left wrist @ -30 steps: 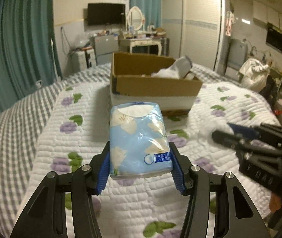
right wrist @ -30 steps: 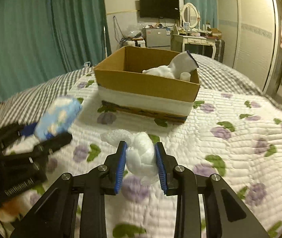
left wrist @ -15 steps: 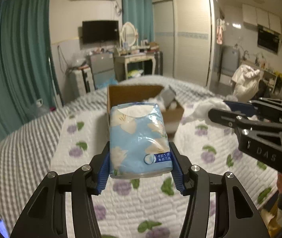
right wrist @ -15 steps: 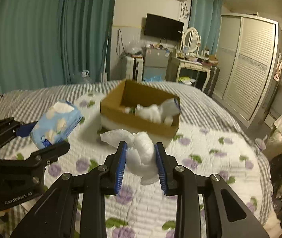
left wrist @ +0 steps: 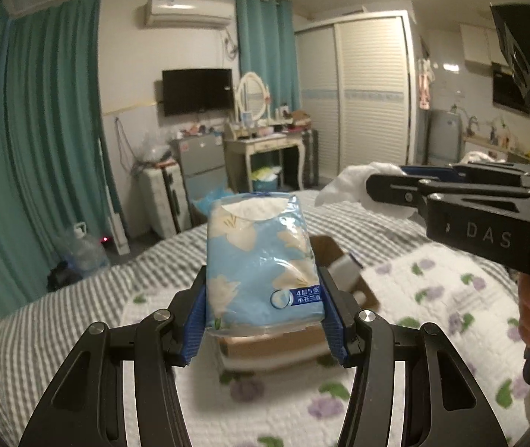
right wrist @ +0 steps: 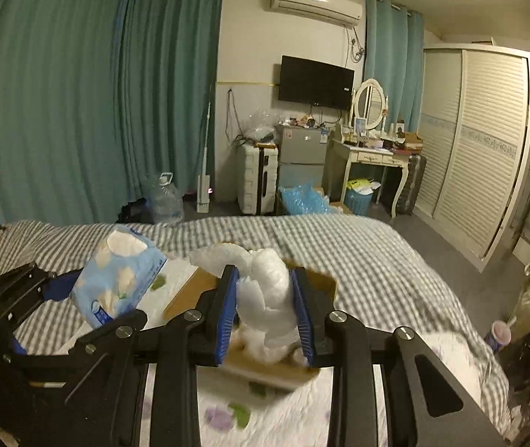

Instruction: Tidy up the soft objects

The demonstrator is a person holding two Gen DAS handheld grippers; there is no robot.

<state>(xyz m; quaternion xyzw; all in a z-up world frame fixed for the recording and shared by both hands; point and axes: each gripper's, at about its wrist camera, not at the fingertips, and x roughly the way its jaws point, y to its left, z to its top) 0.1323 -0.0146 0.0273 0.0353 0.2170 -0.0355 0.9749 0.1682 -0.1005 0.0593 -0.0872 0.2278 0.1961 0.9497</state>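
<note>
My left gripper (left wrist: 263, 311) is shut on a blue tissue pack (left wrist: 261, 257) with white flowers, held high over the cardboard box (left wrist: 362, 290) on the bed. The pack also shows in the right wrist view (right wrist: 116, 283). My right gripper (right wrist: 265, 309) is shut on a white wad of soft packing material (right wrist: 265, 294), held above the same box (right wrist: 190, 290). The right gripper also appears at the right of the left wrist view (left wrist: 451, 201) with the white wad (left wrist: 354, 178). White items lie inside the box, mostly hidden.
The bed has a white quilt with purple flowers (left wrist: 432, 298) and a grey checked cover (right wrist: 377, 260). Beyond the bed stand teal curtains (right wrist: 78, 93), a water jug (right wrist: 164, 197), a suitcase (right wrist: 257, 178), a dressing table (right wrist: 369, 160) and a wardrobe (right wrist: 481, 149).
Both grippers have risen and tilted up, holding their loads; the box has dropped low in both views, now under the held things, and more of the room shows.
</note>
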